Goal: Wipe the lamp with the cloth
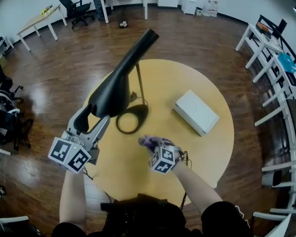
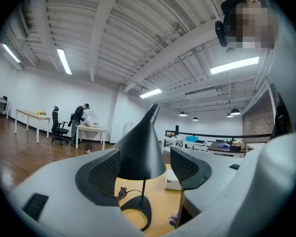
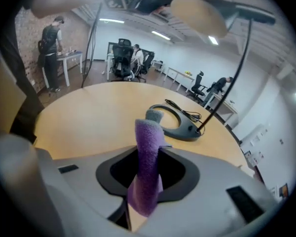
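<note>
lamp: black lamp [image 1: 116, 83] sits near the middle of the round surface [image 1: 207, 147]. Its ring base [image 1: 133, 118] is a touch toward 9 o'clock, and the long cone shade [image 2: 138, 152] slants from about 7 o'clock up to 12.

left gripper: the left gripper [image 1: 93, 121] is at 7 o'clock, with its fingers spread either side of the shade's wide end. There's a sliver of gap on one side in the left gripper view, so I read it as bracketing the shade, not clamping it.

right gripper: the right gripper [image 3: 148, 174] is at the 6 o'clock edge with its fingers closed on the cloth.

cloth: the purple cloth [image 1: 150, 142] is pinched in a narrow fold that sticks up out of the fingers. It's near the base but clear of the lamp and not touching the shade.

other stuff: a white box [image 1: 196, 111] lies at 2 o'clock, well apart. The cord [image 3: 180, 107] trails off the base.

stage (my guess): lining up for the wipe, no contact made yet.

risk 1: with the shade only loosely bracketed, a firm swipe could swing it or tip the whole lamp, since the stem is thin and the base looks light.

risk 2: the cloth is held by a slim fold, so dragging it over the shade could pull it free, or plastic could rub the lamp instead of fabric.

risk 3: reaching across could snag the cord and tug the base toward the edge.
</note>
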A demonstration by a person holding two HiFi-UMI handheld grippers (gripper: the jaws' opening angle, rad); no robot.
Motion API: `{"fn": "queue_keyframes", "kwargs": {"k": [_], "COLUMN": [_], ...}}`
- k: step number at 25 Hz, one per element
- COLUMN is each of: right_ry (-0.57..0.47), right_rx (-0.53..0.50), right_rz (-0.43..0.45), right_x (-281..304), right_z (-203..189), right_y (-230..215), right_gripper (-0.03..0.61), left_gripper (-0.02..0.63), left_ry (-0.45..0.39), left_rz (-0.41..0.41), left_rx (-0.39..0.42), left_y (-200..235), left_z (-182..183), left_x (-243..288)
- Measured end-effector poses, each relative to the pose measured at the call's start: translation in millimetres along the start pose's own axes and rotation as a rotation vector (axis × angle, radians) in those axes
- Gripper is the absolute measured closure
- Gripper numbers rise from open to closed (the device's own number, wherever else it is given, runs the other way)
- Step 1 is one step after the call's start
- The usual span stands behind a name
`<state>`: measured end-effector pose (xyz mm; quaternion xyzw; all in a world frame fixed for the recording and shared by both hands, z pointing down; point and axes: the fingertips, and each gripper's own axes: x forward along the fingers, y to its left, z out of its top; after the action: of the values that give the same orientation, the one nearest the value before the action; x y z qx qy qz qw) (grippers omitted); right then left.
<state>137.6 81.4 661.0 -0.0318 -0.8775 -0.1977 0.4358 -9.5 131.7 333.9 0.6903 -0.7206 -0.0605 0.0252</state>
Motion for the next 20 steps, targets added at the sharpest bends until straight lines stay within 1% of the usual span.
{"fn": "queue_keyframes", "kwargs": {"k": [3, 4, 7, 10, 13, 17, 18, 19, 20], "right_ry": [-0.011, -0.012, -0.045, -0.157, -0.280, -0.433, -0.473, -0.514, -0.552], "right_rx": [0.082, 0.119, 0.256, 0.374, 0.466, 0.602, 0.629, 0.651, 0.669], "right_rz": [-0.002, 0.014, 0.063, 0.059, 0.032, -0.019, -0.040, -0.064, -0.089], "right_x": [-29.7, -38.7, -59.9, -89.2, -125.6, -167.1, -178.2, -189.7, -201.4], "right_z": [-20.9, -27.7, -43.6, -40.8, -34.0, -19.9, -14.0, -7.9, -2.6], "right_y": [-1.2, 0.2, 2.9, -0.8, -6.4, -19.2, -25.0, -30.5, -34.6], "right_gripper": [0.468, 0.451, 0.369, 0.367, 0.368, 0.370, 0.379, 0.408, 0.419], "left_gripper": [0.309, 0.310, 0.309, 0.310, 0.310, 0.310, 0.317, 0.325, 0.333], "left_ry": [-0.041, -0.042, -0.023, 0.004, -0.014, -0.053, -0.062, -0.068, -0.070], "left_rz": [0.026, 0.031, 0.050, 0.070, 0.073, 0.030, 0.017, 0.004, -0.009], "left_rx": [-0.056, -0.078, -0.134, -0.170, -0.207, -0.217, -0.221, -0.228, -0.237], "left_y": [-12.7, -18.3, -36.2, -57.9, -78.3, -91.5, -90.8, -89.0, -86.7], "left_z": [-8.3, -14.1, -35.8, -56.8, -69.9, -68.8, -67.4, -66.6, -66.8], "left_x": [-21.0, -28.0, -48.0, -68.6, -85.1, -99.9, -102.3, -104.4, -106.2]}}
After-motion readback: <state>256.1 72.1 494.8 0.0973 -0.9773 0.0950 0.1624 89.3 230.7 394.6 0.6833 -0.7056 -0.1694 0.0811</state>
